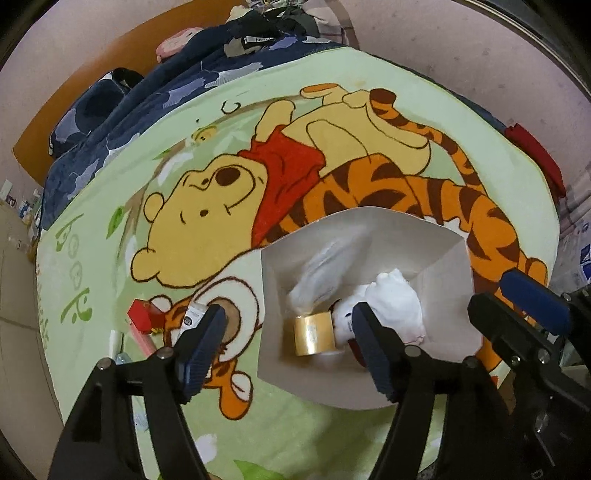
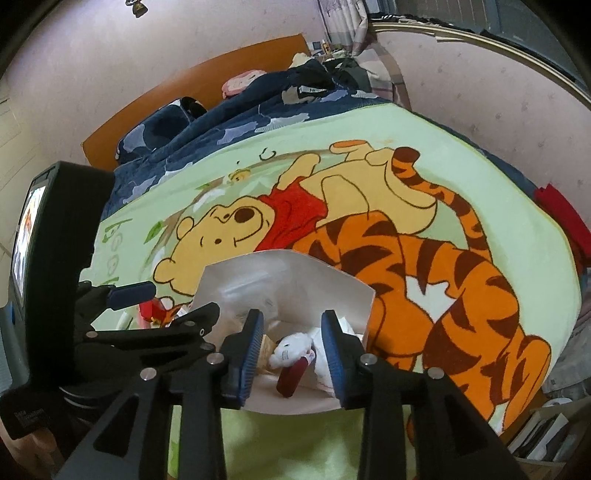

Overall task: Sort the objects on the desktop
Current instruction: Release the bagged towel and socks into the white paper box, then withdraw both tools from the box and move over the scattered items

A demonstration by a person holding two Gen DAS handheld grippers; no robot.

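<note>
Box [image 1: 436, 288] on the blanket [image 1: 332, 92], both grippers above it, jaws wide and empty.
Inside lie tape [image 1: 313, 333] and a plush toy [image 2: 291, 347]; left gripper [image 1: 286, 341] straddles its left wall, right gripper [image 2: 291, 350] over the toy.

I'm working in a home bedroom: the surface in front of me is a bed [image 2: 517, 258] spread with a pale green cartoon blanket [image 1: 461, 122] showing a yellow bear and a striped tiger. Beyond it I see a rumpled navy quilt [image 1: 122, 122], a heap of dark clothes [image 1: 273, 26] and an orange wooden headboard [image 2: 192, 92] set against a pinkish wall [image 2: 110, 55]. Curtains [image 2: 343, 18] hang in the far corner, and stacked books [image 2: 539, 435] sit low beside the bed.
</note>
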